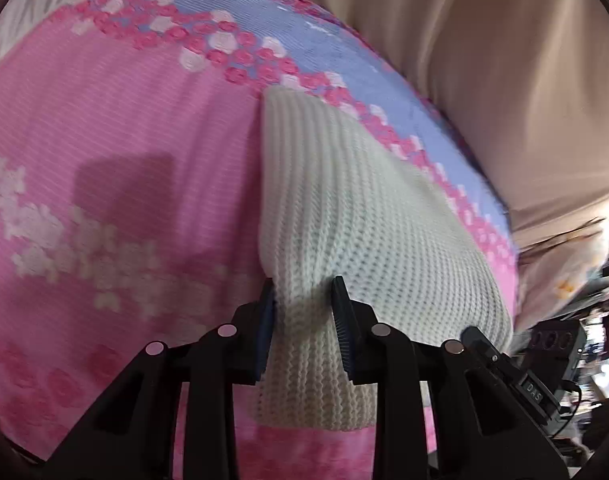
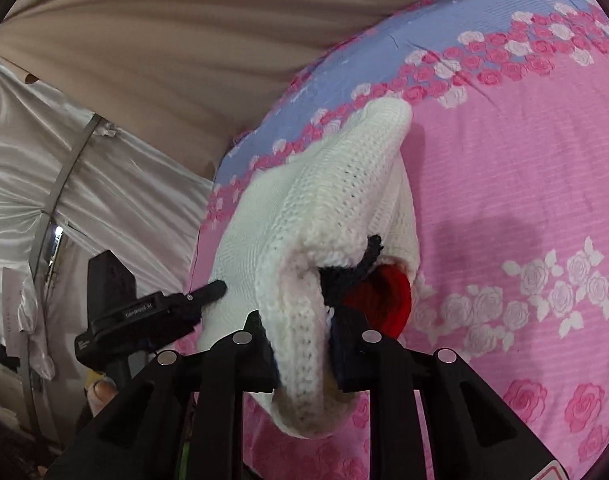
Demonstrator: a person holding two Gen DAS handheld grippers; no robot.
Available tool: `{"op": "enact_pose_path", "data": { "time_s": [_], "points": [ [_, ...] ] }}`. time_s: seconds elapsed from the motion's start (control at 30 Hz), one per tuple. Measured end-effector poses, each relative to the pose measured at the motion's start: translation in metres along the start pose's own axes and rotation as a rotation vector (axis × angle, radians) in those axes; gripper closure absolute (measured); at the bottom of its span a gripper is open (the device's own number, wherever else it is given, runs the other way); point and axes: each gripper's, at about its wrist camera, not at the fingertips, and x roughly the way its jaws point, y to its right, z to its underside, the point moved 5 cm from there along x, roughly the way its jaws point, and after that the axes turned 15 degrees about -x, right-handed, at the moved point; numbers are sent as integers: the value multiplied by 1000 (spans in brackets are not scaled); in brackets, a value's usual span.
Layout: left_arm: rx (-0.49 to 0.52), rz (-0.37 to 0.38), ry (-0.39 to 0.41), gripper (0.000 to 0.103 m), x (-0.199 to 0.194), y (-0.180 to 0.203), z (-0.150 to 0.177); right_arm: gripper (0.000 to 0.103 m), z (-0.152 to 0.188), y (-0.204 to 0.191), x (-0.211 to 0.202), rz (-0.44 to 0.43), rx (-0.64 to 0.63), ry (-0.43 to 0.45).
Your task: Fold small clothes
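Observation:
A white knitted garment (image 1: 356, 220) lies on a pink and blue rose-print bedspread (image 1: 124, 128). My left gripper (image 1: 304, 300) is shut on a bunched edge of the knit, which runs between its two blue pads. In the right wrist view the same white knit (image 2: 336, 200) is lifted and draped, with red and dark knitted parts (image 2: 380, 292) showing under its fold. My right gripper (image 2: 304, 340) is shut on the knit's thick ribbed edge. The other gripper's black body (image 2: 144, 316) shows at the left there.
The bedspread (image 2: 504, 184) covers the bed. Beige curtain fabric (image 1: 504, 60) hangs behind the bed. White satin drapery (image 2: 64, 168) and a metal pole stand at the left of the right wrist view. Dark equipment (image 1: 560, 344) sits beyond the bed's right edge.

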Motion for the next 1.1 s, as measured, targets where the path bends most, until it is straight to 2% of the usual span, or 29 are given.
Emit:
{"op": "enact_pose_path", "data": {
  "time_s": [0.07, 0.1, 0.17, 0.2, 0.3, 0.4, 0.47, 0.53, 0.57, 0.6, 0.67, 0.77, 0.83, 0.9, 0.97, 1.03, 1.1],
  "points": [
    [21, -96, 6, 76, 17, -9, -1, 72, 22, 26, 29, 107, 12, -112],
    [24, -137, 7, 76, 23, -15, -2, 72, 30, 36, 34, 125, 45, -134],
    [26, -141, 20, 76, 19, -16, 6, 70, 29, 32, 13, 92, 102, -55],
    [40, -139, 41, 74, 12, -13, 10, 70, 25, 27, 2, 102, 86, -26],
    [119, -186, 115, 69, -8, 2, 25, 70, 13, -2, -30, 151, -56, 58],
    [190, -217, 128, 68, -9, 15, 44, 79, 9, -26, -33, 156, -191, 67],
    [237, -245, 138, 68, -2, 25, 53, 80, 10, -27, -14, 199, -256, 17],
    [264, -274, 128, 68, 6, 31, 64, 91, 15, -15, 17, 270, -282, -60],
    [270, -278, 119, 68, 9, 33, 68, 103, 15, -4, 28, 292, -267, -99],
    [272, -281, 111, 68, 11, 34, 70, 103, 14, 3, 29, 288, -242, -109],
    [284, -291, 107, 68, 13, 35, 75, 102, 8, -6, 11, 251, -213, -54],
    [294, -311, 114, 68, 13, 34, 79, 97, 7, -21, -6, 260, -270, -10],
    [290, -320, 112, 68, 14, 32, 82, 96, 15, -14, 7, 292, -299, -59],
    [285, -331, 116, 68, 14, 31, 85, 100, 27, 1, 22, 347, -295, -131],
    [288, -342, 132, 68, 10, 31, 87, 100, 28, -3, 11, 316, -258, -94],
    [293, -355, 155, 66, 5, 31, 90, 96, 24, -19, -9, 314, -275, -40],
    [291, -368, 178, 65, 1, 29, 92, 83, 24, -33, -26, 335, -308, 0]
  ]
}}
